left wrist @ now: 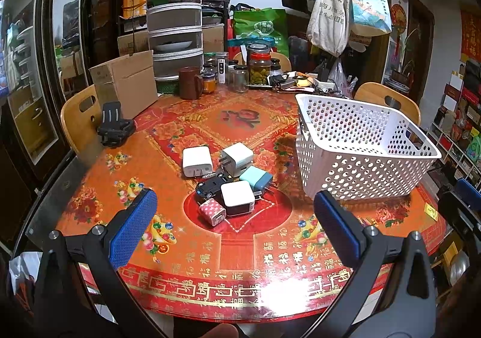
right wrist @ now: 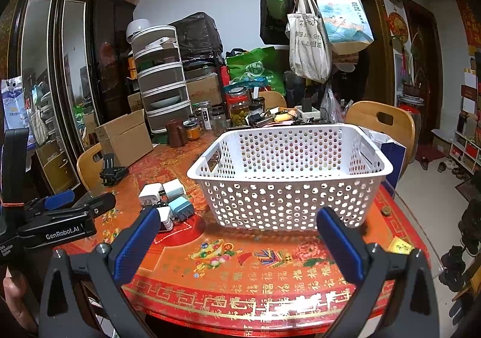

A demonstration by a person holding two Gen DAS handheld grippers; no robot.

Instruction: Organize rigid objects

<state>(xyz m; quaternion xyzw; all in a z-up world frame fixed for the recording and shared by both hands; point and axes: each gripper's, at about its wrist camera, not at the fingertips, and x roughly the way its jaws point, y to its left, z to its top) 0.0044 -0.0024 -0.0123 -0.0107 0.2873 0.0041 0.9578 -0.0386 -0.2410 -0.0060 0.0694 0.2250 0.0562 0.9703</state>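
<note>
Boxy glossy plug adapters [left wrist: 228, 178] clustered, perforated white plastic basket [left wrist: 360, 166] beside, both tools' ribbed blue pads apart

A round table [left wrist: 168, 251] under a red and gold printed cloth carried a huddle of small plastic charger plugs [left wrist: 228, 178] near its middle, a white perforated plastic basket [left wrist: 354, 163] toward its right edge, and a brown cardboard box [left wrist: 126, 85] with glass jars [left wrist: 240, 73] along its far edge.

A little pile of hard plastic plug chargers [left wrist: 226, 180] sits bunched together on the table; two are white, one is white with black, one is light blue, one is pink with dots; a white plastic basket full of holes [left wrist: 357, 154] stands upright just beside them.
</note>
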